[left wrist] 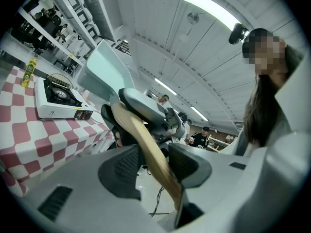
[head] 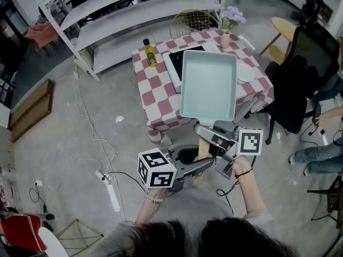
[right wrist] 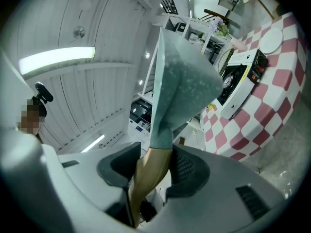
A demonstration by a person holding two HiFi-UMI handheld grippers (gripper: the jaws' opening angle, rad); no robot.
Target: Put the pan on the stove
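Observation:
A pale green square pan [head: 209, 84] with a wooden handle [head: 203, 148] hangs in the air over the near edge of the checkered table [head: 155, 92]. My left gripper [head: 202, 164] is shut on the low end of the handle, and my right gripper [head: 206, 134] is shut on it higher up, near the pan. In the left gripper view the handle [left wrist: 146, 144] runs between the pads of the left gripper [left wrist: 155, 161]. The right gripper [right wrist: 154, 166] clamps the handle [right wrist: 148, 176] below the pan [right wrist: 182, 81]. The white portable stove [head: 174, 68] [left wrist: 56, 101] [right wrist: 240, 81] stands on the table, partly hidden by the pan.
On the table are a yellow bottle [head: 150, 52], a vase of flowers [head: 230, 20] and a white plate [head: 246, 73]. A black chair [head: 292, 95] stands to the right, a wire chair [head: 193, 21] behind. Cables and a power strip [head: 110, 189] lie on the floor at left.

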